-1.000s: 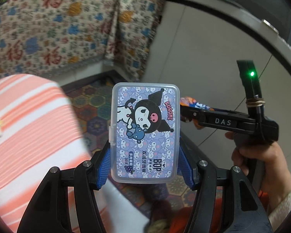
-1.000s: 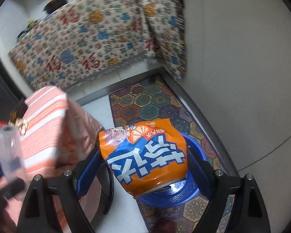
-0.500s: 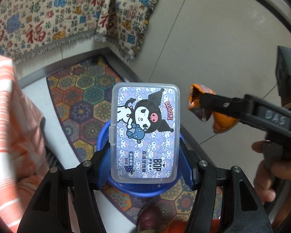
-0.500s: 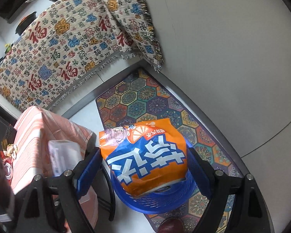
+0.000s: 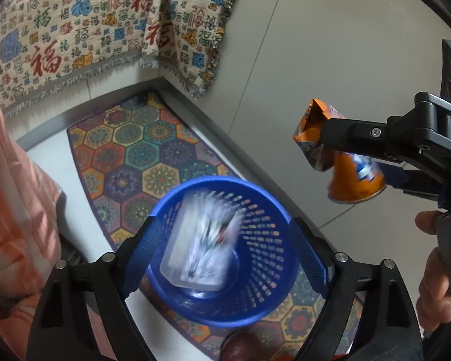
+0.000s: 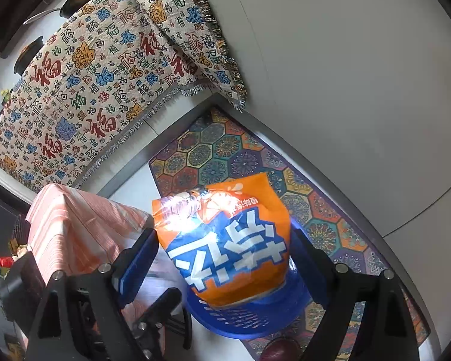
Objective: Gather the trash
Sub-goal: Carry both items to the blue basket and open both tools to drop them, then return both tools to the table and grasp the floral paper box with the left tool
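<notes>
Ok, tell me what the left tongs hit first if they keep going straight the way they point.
Probably the blurred clear box, loose between the open left tongs, then the blue basket beneath it; depth is unclear.

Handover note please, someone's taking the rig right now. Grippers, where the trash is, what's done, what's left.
Left gripper: jaws have just been opening, nothing pressed between them. The clear plastic box is blurred, dropping into the blue basket on the patterned mat.
Right gripper: holds the orange drink carton between its pads, beside and above the basket.
Done: box released over the basket.
Left: bring the carton over the basket and let go. Whether other trash remains is not visible here.
</notes>
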Available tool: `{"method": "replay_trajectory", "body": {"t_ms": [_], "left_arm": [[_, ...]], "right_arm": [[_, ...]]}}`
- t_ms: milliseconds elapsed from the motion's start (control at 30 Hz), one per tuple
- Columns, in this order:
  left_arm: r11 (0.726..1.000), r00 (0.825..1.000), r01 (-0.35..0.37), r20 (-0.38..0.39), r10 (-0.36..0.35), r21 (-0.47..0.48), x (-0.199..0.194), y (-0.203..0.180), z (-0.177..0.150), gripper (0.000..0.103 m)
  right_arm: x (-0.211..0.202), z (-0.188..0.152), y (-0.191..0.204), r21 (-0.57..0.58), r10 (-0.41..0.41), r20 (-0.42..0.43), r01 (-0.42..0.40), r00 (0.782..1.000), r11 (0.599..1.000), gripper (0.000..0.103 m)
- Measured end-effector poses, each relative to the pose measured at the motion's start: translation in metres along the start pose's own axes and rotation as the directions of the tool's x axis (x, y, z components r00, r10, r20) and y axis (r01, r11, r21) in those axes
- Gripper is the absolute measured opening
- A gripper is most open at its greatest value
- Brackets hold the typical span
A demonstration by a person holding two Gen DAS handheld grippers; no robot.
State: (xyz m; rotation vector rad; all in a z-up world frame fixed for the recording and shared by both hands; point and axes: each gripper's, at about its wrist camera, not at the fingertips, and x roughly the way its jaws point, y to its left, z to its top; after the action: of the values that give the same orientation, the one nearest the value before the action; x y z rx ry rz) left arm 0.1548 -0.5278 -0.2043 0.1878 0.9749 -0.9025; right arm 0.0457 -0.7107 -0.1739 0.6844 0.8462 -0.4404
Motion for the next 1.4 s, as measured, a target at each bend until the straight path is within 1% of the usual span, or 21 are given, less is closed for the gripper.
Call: {"method": "replay_trajectory", "body": {"t_ms": [233, 300, 467, 567, 633, 700, 733, 800, 867, 900, 933, 967, 1000, 1033, 1067, 1100, 1133, 1200, 1267, 1333, 1400], "left_arm": [[0.999, 1.000, -0.002, 0.028, 0.002, -0.032, -0.020, 0.008, 0.001, 0.087], [0.999, 0.999, 0.006, 0.049, -0.004, -0.046, -0.037, 0.011, 0.000, 0.087], [0.998, 0.993, 0.021, 0.117, -0.013, -0.062, -0.100, 0.018, -0.009, 0.088], [0.998, 0.987, 0.006, 0.160, 0.004, -0.062, -0.151, 0.026, -0.025, 0.092], [0.998, 0.985, -0.019, 0.170, 0.029, -0.061, -0.174, 0.034, -0.035, 0.092], [0.995, 0.982, -0.060, 0.172, 0.072, -0.079, -0.202, 0.053, -0.053, 0.095], [0.994, 0.981, -0.072, 0.171, 0.086, -0.086, -0.211, 0.060, -0.059, 0.095], [0.983, 0.974, -0.142, 0.159, 0.159, -0.113, -0.232, 0.088, -0.082, 0.096], [0.967, 0.963, -0.215, 0.134, 0.233, -0.139, -0.245, 0.113, -0.099, 0.096], [0.957, 0.957, -0.243, 0.118, 0.263, -0.159, -0.249, 0.126, -0.107, 0.096], [0.944, 0.951, -0.270, 0.101, 0.292, -0.188, -0.255, 0.143, -0.118, 0.096], [0.926, 0.941, -0.301, 0.086, 0.327, -0.228, -0.264, 0.165, -0.132, 0.096], [0.916, 0.935, -0.318, 0.079, 0.346, -0.245, -0.268, 0.175, -0.139, 0.096], [0.898, 0.923, -0.349, 0.067, 0.378, -0.269, -0.276, 0.189, -0.150, 0.096], [0.873, 0.906, -0.388, 0.049, 0.419, -0.297, -0.286, 0.209, -0.163, 0.096], [0.860, 0.898, -0.405, 0.040, 0.437, -0.309, -0.290, 0.218, -0.169, 0.096], [0.833, 0.880, -0.442, 0.017, 0.474, -0.332, -0.299, 0.236, -0.181, 0.096], [0.802, 0.860, -0.481, -0.011, 0.511, -0.354, -0.308, 0.254, -0.197, 0.096], [0.763, 0.834, -0.523, -0.043, 0.551, -0.380, -0.317, 0.277, -0.210, 0.096], [0.739, 0.821, -0.541, -0.060, 0.568, -0.402, -0.322, 0.296, -0.218, 0.096], [0.728, 0.815, -0.548, -0.068, 0.575, -0.412, -0.324, 0.309, -0.222, 0.097]], "right_arm": [[-0.003, 0.000, 0.003, -0.015, -0.005, 0.003, 0.005, 1.000, 1.000, 0.090], [-0.005, 0.000, 0.005, -0.025, -0.008, 0.011, 0.008, 1.000, 1.000, 0.090], [-0.020, 0.000, 0.024, -0.077, -0.015, 0.070, 0.021, 0.997, 0.997, 0.090], [-0.038, -0.003, 0.051, -0.144, 0.009, 0.130, 0.010, 0.992, 0.989, 0.090], [-0.049, -0.009, 0.071, -0.200, 0.025, 0.163, 0.008, 0.986, 0.980, 0.090], [-0.058, -0.018, 0.100, -0.271, 0.053, 0.186, 0.000, 0.981, 0.963, 0.090], [-0.063, -0.024, 0.115, -0.307, 0.071, 0.193, -0.009, 0.979, 0.952, 0.090], [-0.070, -0.038, 0.146, -0.381, 0.100, 0.197, -0.018, 0.975, 0.924, 0.090], [-0.075, -0.056, 0.178, -0.456, 0.130, 0.186, -0.031, 0.974, 0.890, 0.090], [-0.076, -0.068, 0.196, -0.498, 0.152, 0.171, -0.048, 0.973, 0.866, 0.090], [-0.076, -0.077, 0.211, -0.527, 0.170, 0.155, -0.064, 0.973, 0.848, 0.090], [-0.075, -0.092, 0.231, -0.567, 0.193, 0.128, -0.088, 0.973, 0.819, 0.090], [-0.073, -0.103, 0.244, -0.592, 0.207, 0.109, -0.104, 0.972, 0.799, 0.090], [-0.070, -0.113, 0.259, -0.620, 0.219, 0.083, -0.122, 0.972, 0.775, 0.090], [-0.066, -0.126, 0.276, -0.649, 0.228, 0.054, -0.140, 0.972, 0.748, 0.090], [-0.061, -0.139, 0.292, -0.676, 0.236, 0.022, -0.159, 0.972, 0.719, 0.090], [-0.056, -0.152, 0.307, -0.697, 0.242, -0.009, -0.180, 0.970, 0.694, 0.090], [-0.046, -0.172, 0.332, -0.728, 0.246, -0.066, -0.215, 0.967, 0.651, 0.090], [-0.038, -0.194, 0.352, -0.748, 0.246, -0.122, -0.252, 0.962, 0.614, 0.090], [-0.031, -0.210, 0.369, -0.761, 0.242, -0.162, -0.277, 0.957, 0.586, 0.090], [-0.024, -0.225, 0.380, -0.771, 0.230, -0.186, -0.287, 0.955, 0.568, 0.090]]}}
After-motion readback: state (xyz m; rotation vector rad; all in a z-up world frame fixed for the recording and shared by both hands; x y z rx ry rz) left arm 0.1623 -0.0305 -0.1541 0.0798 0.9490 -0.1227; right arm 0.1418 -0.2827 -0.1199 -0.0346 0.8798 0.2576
